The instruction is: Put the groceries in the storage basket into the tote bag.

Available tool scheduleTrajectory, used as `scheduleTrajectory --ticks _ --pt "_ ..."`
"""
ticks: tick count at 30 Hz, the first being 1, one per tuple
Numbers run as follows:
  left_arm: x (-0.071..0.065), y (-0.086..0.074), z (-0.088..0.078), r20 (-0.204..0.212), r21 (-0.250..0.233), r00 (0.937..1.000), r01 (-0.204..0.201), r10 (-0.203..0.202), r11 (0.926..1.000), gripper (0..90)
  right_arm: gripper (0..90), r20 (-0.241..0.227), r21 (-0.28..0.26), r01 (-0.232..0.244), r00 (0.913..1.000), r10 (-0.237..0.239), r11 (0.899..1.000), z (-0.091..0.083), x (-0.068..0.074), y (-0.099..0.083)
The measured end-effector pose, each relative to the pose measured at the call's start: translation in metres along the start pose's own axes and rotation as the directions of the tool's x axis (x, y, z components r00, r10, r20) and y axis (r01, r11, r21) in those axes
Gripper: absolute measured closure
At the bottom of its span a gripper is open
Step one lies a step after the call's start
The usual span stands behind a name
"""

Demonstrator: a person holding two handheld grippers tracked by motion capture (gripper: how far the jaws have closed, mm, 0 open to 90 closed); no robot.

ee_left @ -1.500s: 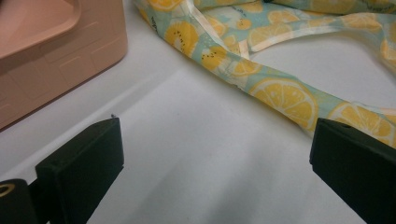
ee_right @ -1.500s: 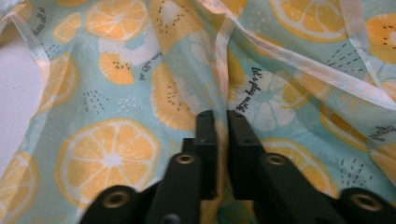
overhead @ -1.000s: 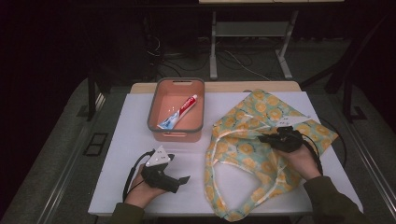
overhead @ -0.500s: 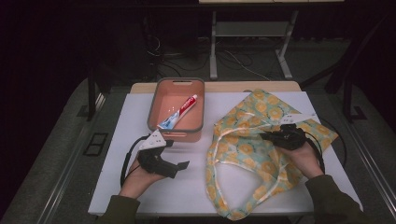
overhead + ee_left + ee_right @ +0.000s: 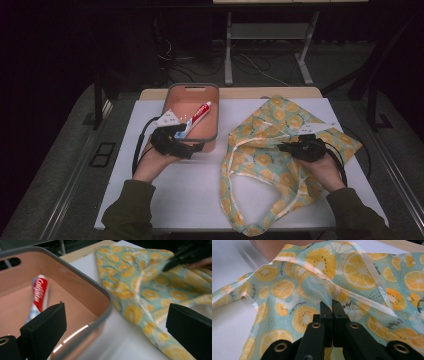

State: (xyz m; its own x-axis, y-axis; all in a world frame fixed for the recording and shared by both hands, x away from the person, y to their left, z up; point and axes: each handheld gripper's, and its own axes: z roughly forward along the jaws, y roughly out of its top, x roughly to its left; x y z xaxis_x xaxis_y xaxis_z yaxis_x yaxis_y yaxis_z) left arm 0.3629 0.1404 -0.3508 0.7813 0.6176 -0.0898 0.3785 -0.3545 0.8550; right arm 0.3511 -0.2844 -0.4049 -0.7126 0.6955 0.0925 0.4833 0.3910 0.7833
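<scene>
The left gripper (image 5: 196, 146) hangs at the near rim of the pink basket (image 5: 216, 112), its jaws spread wide with nothing between them. In the left gripper view the basket's near corner sits between those jaws, one jaw over the basket's interior, the other over the white table (image 5: 190, 185).

The toothpaste tube (image 5: 196, 116) lies flat on the basket floor, its long axis running from the near-left to the far-right of the basket in the high view, red end farthest from the person. It lies just beyond and slightly left of the left gripper's jaws, so the left hand is clearly the nearer; the right is well apart, across the table.

The right gripper (image 5: 331, 307) has its jaws pressed together on a fold of the fruit-print bag (image 5: 270, 165), which is spread on the table to the right of the basket, touching or nearly touching its side wall.

Judgement: the coming move depends on the jaws crossing the rim and straddling the tube across its width.
</scene>
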Motion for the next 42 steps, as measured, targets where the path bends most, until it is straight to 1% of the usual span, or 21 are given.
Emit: scheduleTrajectory --ticks 3,7,10,11,14,16,19,20,22,24,27,28,29,30,32,34,35,37,38,40,42 --pt "0.014 0.010 0.010 -0.016 0.001 0.9997 0.019 -0.019 0.9998 2.6 88.9 -0.002 0.000 0.000 1.0000 0.000 1.000 0.000 0.000 -0.001" --pt "0.030 0.021 0.024 -0.046 0.002 0.9986 0.026 -0.026 0.9997 6.7 88.9 -0.006 0.003 -0.002 1.0000 0.002 1.000 0.001 0.002 -0.001" --pt "0.042 0.029 0.037 -0.072 0.025 0.9974 0.010 -0.009 0.9996 14.0 88.9 -0.008 0.001 0.000 1.0000 0.000 1.000 0.000 0.002 -0.001" --pt "0.046 0.031 0.042 -0.081 0.035 0.9966 0.017 -0.014 0.9992 14.4 88.9 -0.009 -0.003 -0.002 1.0000 0.002 1.000 0.000 0.001 -0.001" --pt "0.059 0.036 0.056 -0.109 0.080 0.9941 0.012 -0.003 0.9967 18.4 88.9 -0.012 -0.006 -0.009 0.9999 0.009 1.000 -0.001 0.001 -0.002" --pt "0.066 0.038 0.064 -0.121 0.077 0.9926 0.015 -0.006 0.9969 20.8 88.9 -0.014 -0.007 -0.008 0.9999 0.008 1.000 -0.001 0.001 -0.003" --pt "0.077 0.039 0.076 -0.144 0.088 0.9894 0.026 -0.013 0.9958 24.5 88.9 -0.018 -0.010 -0.008 0.9998 0.008 1.000 -0.001 0.001 -0.002" --pt "0.081 0.039 0.079 -0.151 0.101 0.9884 0.027 -0.011 0.9945 25.3 88.9 -0.017 -0.011 -0.010 0.9998 0.010 1.000 -0.001 0.001 -0.003" --pt "0.088 0.037 0.087 -0.164 0.133 0.9864 0.028 -0.006 0.9908 25.9 88.9 -0.019 -0.015 -0.013 0.9997 0.013 1.000 -0.002 0.001 -0.003" --pt "0.095 0.035 0.094 -0.185 0.168 0.9828 0.035 -0.004 0.9852 26.7 88.9 -0.022 -0.013 -0.016 0.9996 0.016 1.000 -0.002 0.002 -0.004" --pt "0.103 0.030 0.102 -0.204 0.187 0.9789 0.055 -0.016 0.9808 29.5 88.9 -0.024 -0.018 -0.018 0.9996 0.018 1.000 -0.003 0.002 -0.005" --pt "0.105 0.026 0.105 -0.200 0.198 0.9794 0.070 -0.029 0.9777 30.2 88.9 -0.023 -0.019 -0.021 0.9995 0.021 1.000 -0.004 0.002 -0.005" --pt "0.108 0.023 0.108 -0.200 0.217 0.9790 0.081 -0.037 0.9727 31.4 88.9 -0.025 -0.022 -0.024 0.9994 0.023 0.999 -0.005 0.002 -0.005" --pt "0.109 0.021 0.112 -0.211 0.242 0.9768 0.091 -0.039 0.9659 31.7 88.9 -0.025 -0.025 -0.023 0.9994 0.022 0.999 -0.005 0.002 -0.005" --pt "0.107 0.019 0.118 -0.210 0.280 0.9777 0.074 -0.014 0.9571 33.6 88.9 -0.024 -0.028 -0.022 0.9995 0.022 0.999 -0.006 0.001 -0.005" --pt "0.108 0.016 0.122 -0.225 0.328 0.9742 0.083 -0.008 0.9411 35.0 88.9 -0.024 -0.027 -0.023 0.9994 0.023 0.999 -0.006 0.001 -0.006" --pt "0.109 0.015 0.123 -0.223 0.342 0.9747 0.090 -0.012 0.9354 34.9 88.9 -0.024 -0.027 -0.022 0.9995 0.021 0.999 -0.006 0.001 -0.006" --pt "0.110 0.014 0.125 -0.223 0.353 0.9745 0.101 -0.021 0.9301 37.0 88.9 -0.025 -0.023 -0.021 0.9995 0.021 1.000 -0.006 0.002 -0.006" --pt "0.111 0.013 0.126 -0.222 0.362 0.9746 0.111 -0.030 0.9255 37.0 88.9 -0.025 -0.023 -0.021 0.9995 0.021 1.000 -0.006 0.002 -0.006" --pt "0.112 0.012 0.128 -0.227 0.386 0.9734 0.122 -0.034 0.9143 39.0 88.9 -0.025 -0.023 -0.021 0.9995 0.021 1.000 -0.006 0.002 -0.006" --pt "0.112 0.010 0.131 -0.231 0.420 0.9725 0.124 -0.025 0.8989 42.8 88.9 -0.025 -0.023 -0.023 0.9994 0.022 0.999 -0.006 0.002 -0.006"
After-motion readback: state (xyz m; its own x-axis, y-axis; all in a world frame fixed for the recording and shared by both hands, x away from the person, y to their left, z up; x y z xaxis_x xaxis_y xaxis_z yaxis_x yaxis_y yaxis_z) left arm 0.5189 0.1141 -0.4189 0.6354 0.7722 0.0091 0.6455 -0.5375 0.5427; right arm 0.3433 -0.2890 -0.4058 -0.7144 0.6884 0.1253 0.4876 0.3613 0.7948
